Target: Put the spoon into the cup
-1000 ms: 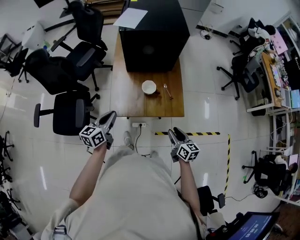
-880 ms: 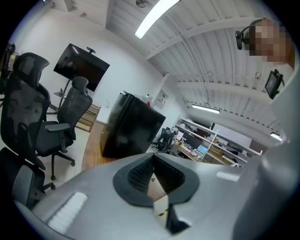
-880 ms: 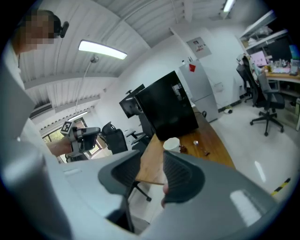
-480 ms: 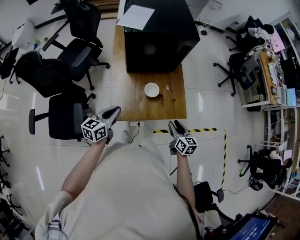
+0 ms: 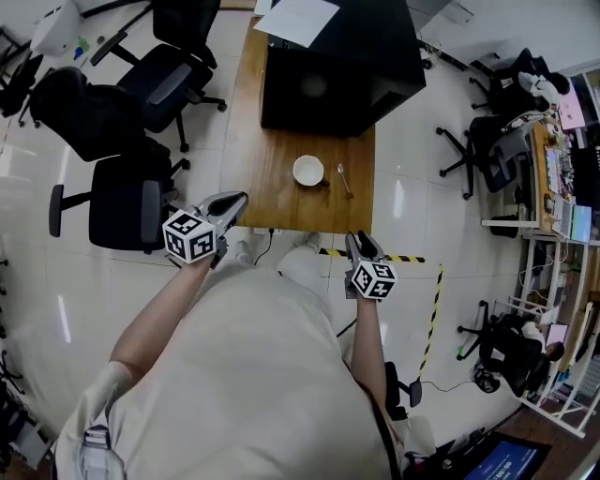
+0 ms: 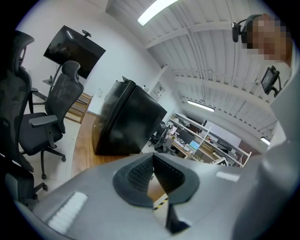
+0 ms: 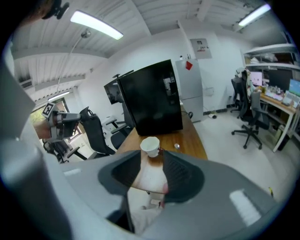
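A white cup (image 5: pixel 307 170) stands on the wooden table (image 5: pixel 272 178), and a small metal spoon (image 5: pixel 344 178) lies just to its right. Both grippers are held short of the table's near edge, well back from cup and spoon. My left gripper (image 5: pixel 232 204) is at the table's left corner, its pads touching with nothing between them (image 6: pixel 153 159). My right gripper (image 5: pixel 361 244) points toward the cup (image 7: pixel 151 146) and spoon (image 7: pixel 176 146). Its jaws (image 7: pixel 151 161) stand apart and are closing, with nothing between them.
A large black box (image 5: pixel 342 66) with a sheet of paper (image 5: pixel 298 19) on top fills the far half of the table. Black office chairs (image 5: pixel 127 202) stand left of it. Yellow-black tape (image 5: pixel 417 261) marks the floor, and desks with more chairs stand at the right (image 5: pixel 506 141).
The person has stepped toward the table, so both grippers have moved forward and now sit close to its near edge. Cup and spoon have not moved.
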Tool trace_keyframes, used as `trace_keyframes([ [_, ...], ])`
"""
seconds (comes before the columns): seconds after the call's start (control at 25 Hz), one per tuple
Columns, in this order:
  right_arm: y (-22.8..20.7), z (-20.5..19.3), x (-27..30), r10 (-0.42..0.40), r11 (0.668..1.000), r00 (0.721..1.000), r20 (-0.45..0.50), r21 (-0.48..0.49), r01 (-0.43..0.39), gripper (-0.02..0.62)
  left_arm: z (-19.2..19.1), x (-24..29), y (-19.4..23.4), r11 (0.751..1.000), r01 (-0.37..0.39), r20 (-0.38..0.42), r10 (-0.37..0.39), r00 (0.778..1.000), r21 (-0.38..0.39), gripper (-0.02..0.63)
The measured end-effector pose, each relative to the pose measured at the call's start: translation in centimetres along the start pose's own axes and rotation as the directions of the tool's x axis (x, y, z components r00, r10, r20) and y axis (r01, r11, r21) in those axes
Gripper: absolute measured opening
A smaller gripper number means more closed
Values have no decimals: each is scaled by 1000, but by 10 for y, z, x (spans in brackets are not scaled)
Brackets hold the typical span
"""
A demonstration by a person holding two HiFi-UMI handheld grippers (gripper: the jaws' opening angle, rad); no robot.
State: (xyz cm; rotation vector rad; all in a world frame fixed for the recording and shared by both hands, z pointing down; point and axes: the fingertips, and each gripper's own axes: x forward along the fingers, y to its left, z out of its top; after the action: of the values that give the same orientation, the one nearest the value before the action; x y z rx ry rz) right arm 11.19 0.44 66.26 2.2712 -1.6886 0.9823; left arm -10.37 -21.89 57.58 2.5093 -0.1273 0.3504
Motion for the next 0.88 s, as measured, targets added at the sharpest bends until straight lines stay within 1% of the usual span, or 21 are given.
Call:
trace_keyframes([
  [0.12,-15,-6,20,13,998,998,-58,-64,-17,143,-3,10,7,999,-45,-6,45,999,-8,0],
  [0.28,-44,-10,51,42,989,990,-131,-137,-60,143,6,33,-1,995,-97,14,98,995,-17,0],
  [0.44,-70,-16,82,72,981,978,-198,-164,-105,143,17,58,-20,991,-133,30,133,991,-17,0],
  [0.6,-85,-20,109,114,962,961,-251,-214,-170,143,25,79,-31,984,-178,24,178,984,-7,0],
  [0.88,-109,-41,136,175,941,927,-331,-221,-257,143,25,105,-48,964,-266,-1,266,964,-10,0],
])
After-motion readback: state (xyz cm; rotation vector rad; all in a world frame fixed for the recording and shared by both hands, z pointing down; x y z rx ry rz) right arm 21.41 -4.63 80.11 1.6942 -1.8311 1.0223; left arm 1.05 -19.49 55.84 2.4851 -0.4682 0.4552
